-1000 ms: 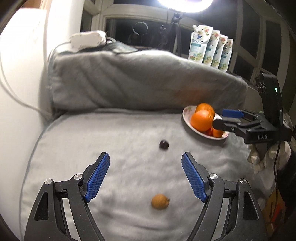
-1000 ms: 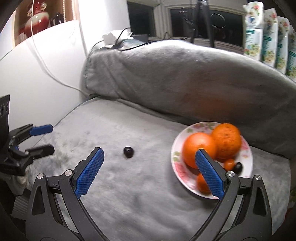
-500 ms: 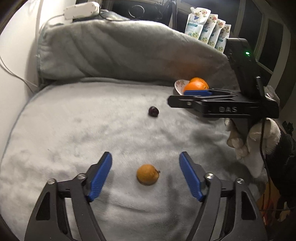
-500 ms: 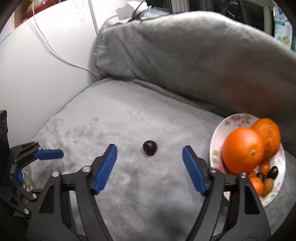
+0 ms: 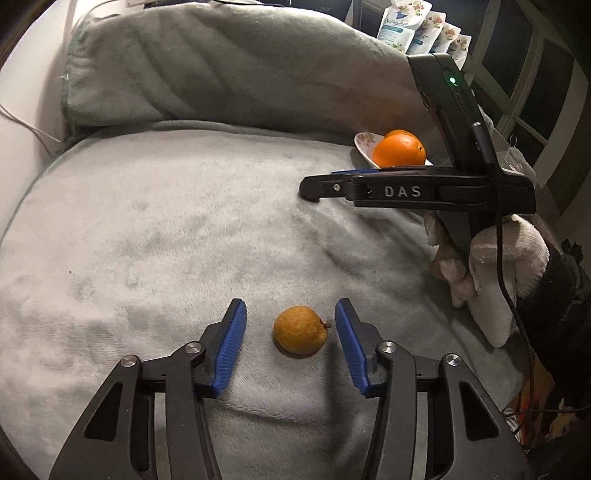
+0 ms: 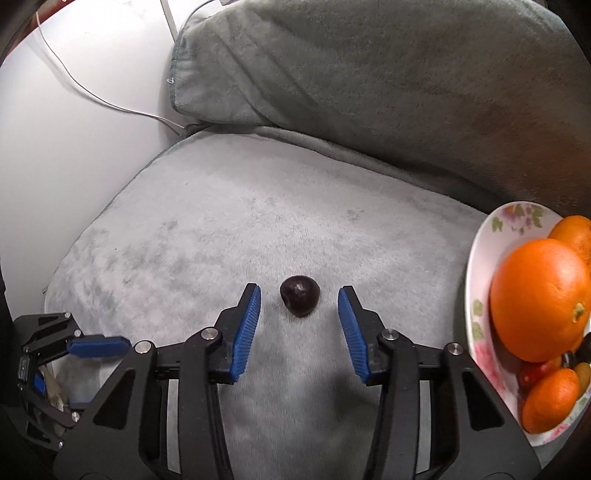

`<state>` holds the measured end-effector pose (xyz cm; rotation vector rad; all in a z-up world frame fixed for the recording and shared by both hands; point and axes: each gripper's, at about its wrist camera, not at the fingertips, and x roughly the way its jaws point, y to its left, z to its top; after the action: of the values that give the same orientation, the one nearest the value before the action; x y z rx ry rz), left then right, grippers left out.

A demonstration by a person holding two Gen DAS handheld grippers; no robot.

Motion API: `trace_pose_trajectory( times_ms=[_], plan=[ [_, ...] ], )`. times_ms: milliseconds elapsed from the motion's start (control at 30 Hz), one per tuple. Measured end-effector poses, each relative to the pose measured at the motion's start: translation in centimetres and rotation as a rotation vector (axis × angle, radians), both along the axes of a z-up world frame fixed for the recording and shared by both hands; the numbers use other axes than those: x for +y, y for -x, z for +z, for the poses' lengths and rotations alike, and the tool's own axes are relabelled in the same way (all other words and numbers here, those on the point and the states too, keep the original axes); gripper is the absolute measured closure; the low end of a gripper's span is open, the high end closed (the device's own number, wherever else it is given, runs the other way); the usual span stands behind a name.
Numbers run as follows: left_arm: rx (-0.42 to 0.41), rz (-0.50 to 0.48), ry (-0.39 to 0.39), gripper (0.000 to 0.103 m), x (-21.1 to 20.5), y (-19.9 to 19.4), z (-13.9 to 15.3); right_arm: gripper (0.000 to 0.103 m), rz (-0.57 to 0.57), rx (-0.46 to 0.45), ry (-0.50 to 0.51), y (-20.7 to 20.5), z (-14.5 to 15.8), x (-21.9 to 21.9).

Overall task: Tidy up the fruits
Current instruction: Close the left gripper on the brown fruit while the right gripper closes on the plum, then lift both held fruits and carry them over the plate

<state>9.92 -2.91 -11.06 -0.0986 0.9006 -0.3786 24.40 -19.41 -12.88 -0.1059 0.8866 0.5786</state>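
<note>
A small yellow-brown fruit lies on the grey blanket, between the blue pads of my open left gripper, which does not touch it. A dark purple fruit lies between the pads of my open right gripper, also untouched. A floral plate at the right holds two large oranges and several small fruits. The plate shows far right in the left wrist view, partly behind the right gripper.
A grey cushion rises behind the blanket-covered seat. A white wall with a cable is at the left. Pouches stand on the window sill behind. The left gripper shows at the lower left in the right wrist view.
Both grippers have moved forward and down and narrowed. The yellow-brown fruit now sits between the left pads, the dark fruit between the right pads.
</note>
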Motion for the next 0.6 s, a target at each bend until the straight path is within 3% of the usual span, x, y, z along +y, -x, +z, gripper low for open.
trace_pose_trajectory(
  times_ms=[333,467,600],
  plan=[
    [0.012,-0.016,0.006,0.065,-0.35,-0.62,-0.37,0.071,-0.002,0.013,0.027,-0.96,-0.77,1.03],
    [0.014,-0.029,0.009,0.073,-0.75,-0.75,-0.46,0.076,-0.003,0.014,0.022,-0.99,-0.74,1.04],
    [0.014,-0.028,0.007,0.073,-0.85,-0.75,-0.41,0.078,-0.002,0.010,0.018,-0.86,-0.71,1.06]
  ],
)
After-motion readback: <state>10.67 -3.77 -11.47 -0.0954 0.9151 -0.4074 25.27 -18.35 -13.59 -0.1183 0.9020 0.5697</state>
